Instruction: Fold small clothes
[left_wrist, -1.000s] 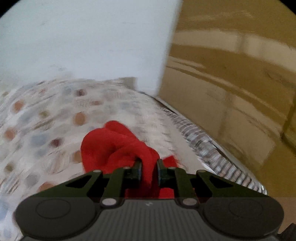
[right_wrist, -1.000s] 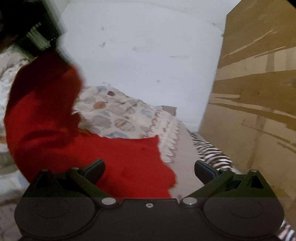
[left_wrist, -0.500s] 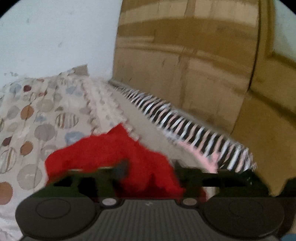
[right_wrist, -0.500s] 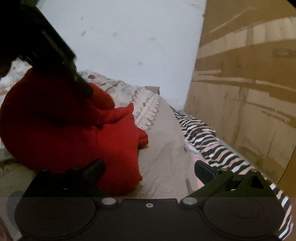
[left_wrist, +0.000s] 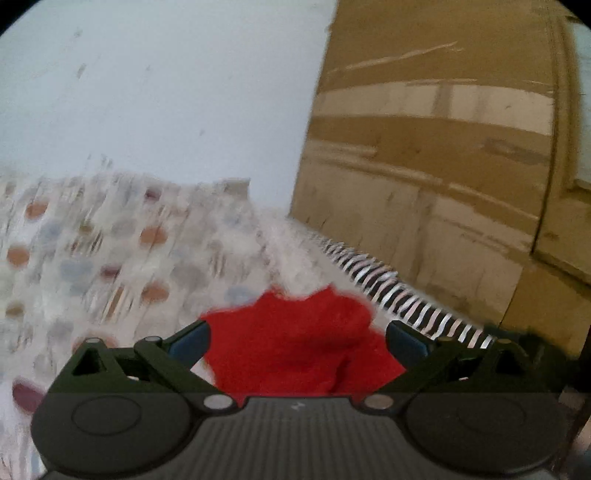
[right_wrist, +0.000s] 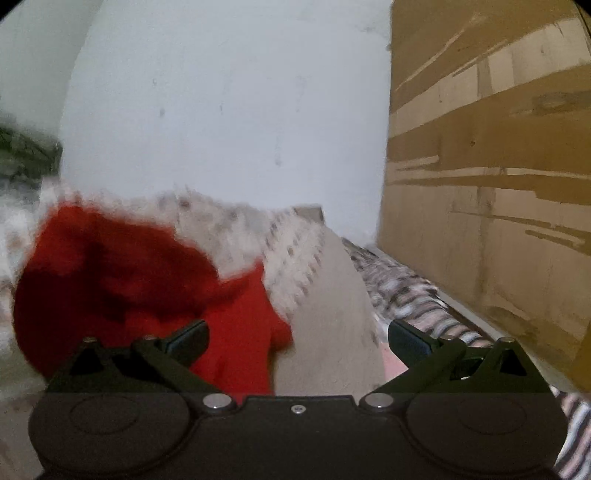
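A crumpled red garment (left_wrist: 303, 358) lies on the bed, blurred, right in front of my left gripper (left_wrist: 297, 338). That gripper's jaws are opening and stand wide. The red cloth sits between them, and neither blue pad (left_wrist: 190, 341) presses on it. In the right wrist view the same red garment (right_wrist: 122, 280) is a bunched heap at the left, with one flap reaching toward the middle. My right gripper (right_wrist: 297, 338) is open; its left finger is over the flap's edge and nothing is held.
A bedspread with coloured dots (left_wrist: 110, 251) covers the bed. A plain beige sheet (right_wrist: 328, 314) and a zebra-striped cloth (left_wrist: 399, 295) run along its right side. A brown cardboard-like panel (left_wrist: 443, 184) stands close at the right, and a white wall (left_wrist: 166, 92) is behind.
My left gripper was shut on the red garment; its jaws have opened and let it go onto the bed as the hand sank. The right view has shifted; the dark gripper has left it.
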